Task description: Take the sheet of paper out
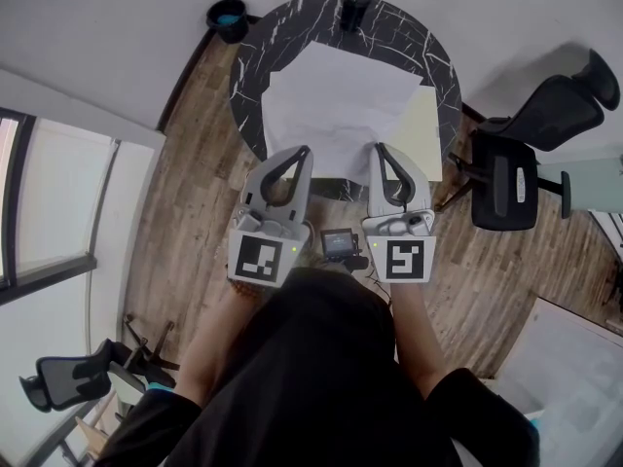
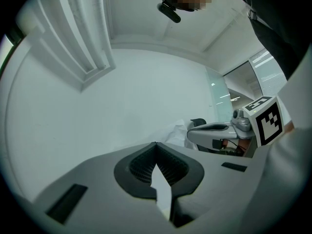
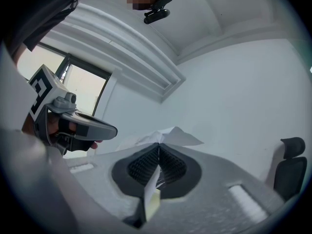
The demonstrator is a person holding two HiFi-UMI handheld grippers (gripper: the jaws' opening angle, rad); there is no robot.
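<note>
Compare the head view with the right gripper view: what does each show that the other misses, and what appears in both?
Only the head view shows the round black marble table, the wooden floor and a dark container on it. Only the right gripper view shows the right gripper with jaws shut on the paper's edge, plus a window and ceiling. Both show the white sheet of paper, the left gripper and an office chair.

Matt paper (image 1: 336, 100), veined marble table (image 1: 255, 52)
</note>
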